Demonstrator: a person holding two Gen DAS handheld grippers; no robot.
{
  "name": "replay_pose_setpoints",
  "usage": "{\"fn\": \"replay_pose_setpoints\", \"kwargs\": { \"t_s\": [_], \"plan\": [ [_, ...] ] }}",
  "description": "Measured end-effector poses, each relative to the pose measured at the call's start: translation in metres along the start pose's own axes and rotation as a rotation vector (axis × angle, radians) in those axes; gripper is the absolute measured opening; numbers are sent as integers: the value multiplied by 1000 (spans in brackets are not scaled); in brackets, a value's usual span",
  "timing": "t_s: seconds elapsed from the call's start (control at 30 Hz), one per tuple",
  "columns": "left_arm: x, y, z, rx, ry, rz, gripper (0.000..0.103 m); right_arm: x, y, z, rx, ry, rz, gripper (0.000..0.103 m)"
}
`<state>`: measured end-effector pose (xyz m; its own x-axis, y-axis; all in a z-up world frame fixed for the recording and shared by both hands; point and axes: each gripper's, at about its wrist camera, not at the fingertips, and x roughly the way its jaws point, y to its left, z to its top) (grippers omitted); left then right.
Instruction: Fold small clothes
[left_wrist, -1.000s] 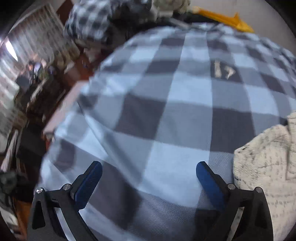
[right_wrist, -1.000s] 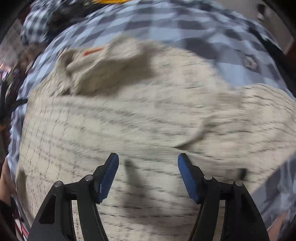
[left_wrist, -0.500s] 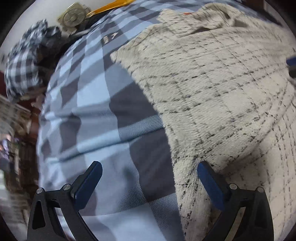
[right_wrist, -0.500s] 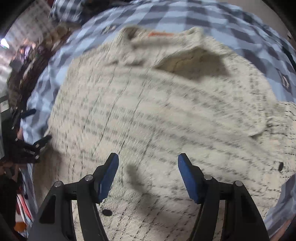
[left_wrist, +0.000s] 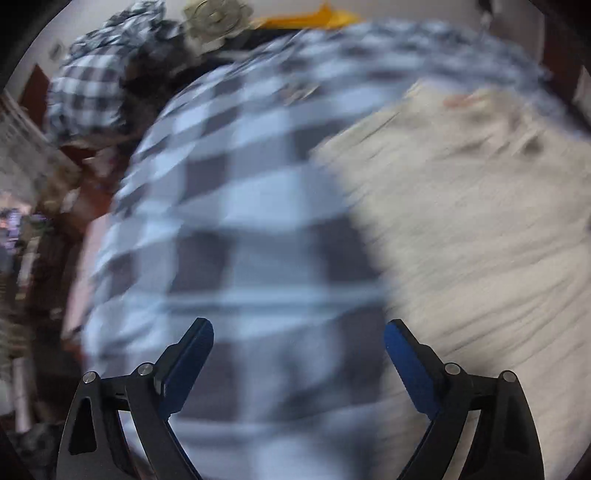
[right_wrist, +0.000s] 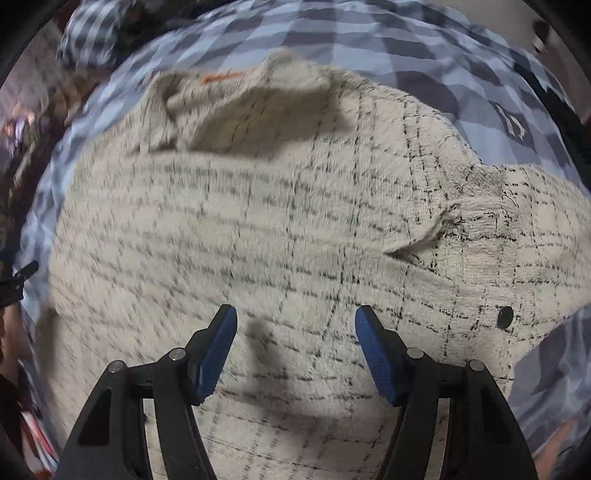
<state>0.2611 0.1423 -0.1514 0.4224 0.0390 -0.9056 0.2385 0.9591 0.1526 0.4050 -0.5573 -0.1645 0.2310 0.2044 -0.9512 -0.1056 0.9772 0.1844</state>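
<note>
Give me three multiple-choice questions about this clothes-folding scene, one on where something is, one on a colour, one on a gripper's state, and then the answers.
1. In the left wrist view, where does the cream garment lie relative to the left gripper?
A. Ahead and to its right
B. Ahead and to its left
C. Clamped between its fingers

2. What colour is the small tag at the garment's collar in the right wrist view?
A. Green
B. Orange
C. Purple

3. How does the right gripper stand?
A. Shut on the garment
B. Shut on the checked blanket
C. Open, holding nothing

Answers:
1. A, the cream fabric fills the right side of that view, while blue-grey blanket lies between the fingers.
2. B, an orange strip shows at the neckline.
3. C, its blue pads are spread apart with garment surface visible between them.
</note>
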Motion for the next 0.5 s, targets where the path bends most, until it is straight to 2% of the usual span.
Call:
{"fn": "replay_pose_setpoints", "kwargs": {
  "t_s": [0.07, 0.13, 0.23, 0.3, 0.4, 0.47, 0.5],
  "plan": [
    [-2, -35, 16, 15, 4, -137, 100, 3, 9, 7, -14, 9, 24, 63],
    [10, -65, 25, 22, 32, -222, 100, 9, 22, 6, -50, 39, 37, 63],
    [44, -103, 28, 32, 112, -207, 100, 25, 39, 3, -84, 105, 45, 63],
    [68, -112, 20, 28, 166, -149, 103, 29, 40, 1, -123, 147, 25, 63],
    [66, -102, 9, 10, 87, -176, 103, 24, 21, 3, -126, 150, 58, 63],
    [60, -99, 3, 35, 66, -138, 103, 15, -15, -1, -100, 143, -1, 63],
    [57, -96, -1, 32, 66, -117, 103, 11, -34, -3, -85, 144, -56, 63]
  ]
}}
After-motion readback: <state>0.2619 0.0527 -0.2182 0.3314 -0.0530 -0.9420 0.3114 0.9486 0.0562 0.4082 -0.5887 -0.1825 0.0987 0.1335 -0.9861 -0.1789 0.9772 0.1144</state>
